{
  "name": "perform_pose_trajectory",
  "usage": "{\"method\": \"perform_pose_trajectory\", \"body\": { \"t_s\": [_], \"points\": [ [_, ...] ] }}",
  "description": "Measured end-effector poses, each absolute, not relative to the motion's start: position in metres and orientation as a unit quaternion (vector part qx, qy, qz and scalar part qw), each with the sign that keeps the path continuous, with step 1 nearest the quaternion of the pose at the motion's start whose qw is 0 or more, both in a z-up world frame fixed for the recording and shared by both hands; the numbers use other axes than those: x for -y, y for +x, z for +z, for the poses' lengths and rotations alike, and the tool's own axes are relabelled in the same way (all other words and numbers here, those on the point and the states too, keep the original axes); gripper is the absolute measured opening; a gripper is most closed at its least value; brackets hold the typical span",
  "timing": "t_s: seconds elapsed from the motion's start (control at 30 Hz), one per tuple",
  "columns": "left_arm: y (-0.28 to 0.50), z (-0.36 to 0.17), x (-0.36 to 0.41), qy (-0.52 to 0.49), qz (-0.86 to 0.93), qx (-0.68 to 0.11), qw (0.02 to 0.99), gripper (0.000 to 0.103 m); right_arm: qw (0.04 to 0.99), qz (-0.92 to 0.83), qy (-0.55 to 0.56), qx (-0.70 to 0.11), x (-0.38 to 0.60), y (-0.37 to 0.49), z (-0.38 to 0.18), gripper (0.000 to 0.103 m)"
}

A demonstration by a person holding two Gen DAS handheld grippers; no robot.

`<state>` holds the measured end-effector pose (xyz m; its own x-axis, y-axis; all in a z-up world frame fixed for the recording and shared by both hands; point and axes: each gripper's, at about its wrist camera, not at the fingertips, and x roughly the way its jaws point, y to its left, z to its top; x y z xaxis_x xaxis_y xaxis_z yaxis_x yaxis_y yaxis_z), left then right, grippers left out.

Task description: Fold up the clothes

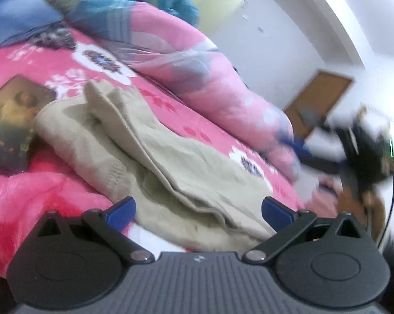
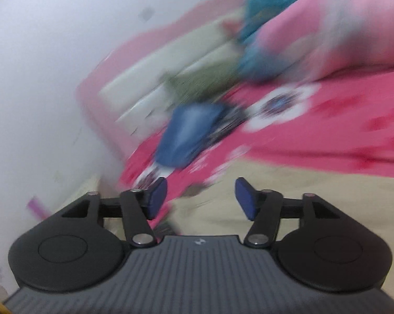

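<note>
A: What is being folded?

B: A beige knit sweater, ribbed at a cuff. It lies on the pink bed, partly folded, with one long panel doubled over the body in a diagonal band.

A: Is it flat?

B: Mostly; the layers are rumpled, and the near edge shows stacked folds.

A: And from the right wrist view?

B: Only a blurred beige stretch of it shows, spread across the pink cover.
</note>
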<state>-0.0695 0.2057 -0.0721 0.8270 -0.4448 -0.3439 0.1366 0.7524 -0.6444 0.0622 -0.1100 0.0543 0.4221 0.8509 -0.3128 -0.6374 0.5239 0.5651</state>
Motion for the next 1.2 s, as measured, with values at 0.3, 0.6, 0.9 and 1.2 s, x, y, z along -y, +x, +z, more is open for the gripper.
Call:
{"method": "perform_pose_trajectory", "body": {
  "t_s": [0.3,0.6,0.9,1.2],
  "points": [
    [-0.044,-0.063,-0.2,-0.358,-0.051,-0.272,0.892,0.102,0.809,0.192,0.395,-0.39,0.318,0.051,-0.046,0.065],
    [-0.026,-0.059,-0.165,-0.282,0.076,-0.292,0.911,0.061,0.75,0.272,0.398,-0.453,0.293,0.071,-0.088,0.044],
    [-0.04,-0.038,-0.15,-0.292,0.074,-0.239,0.923,0.012,0.748,0.271,0.474,-0.379,0.326,0.06,-0.087,0.004],
    [-0.036,-0.03,-0.117,-0.355,-0.001,-0.227,0.907,0.01,0.769,0.267,0.475,-0.334,0.395,0.031,-0.065,0.004]
  ]
}}
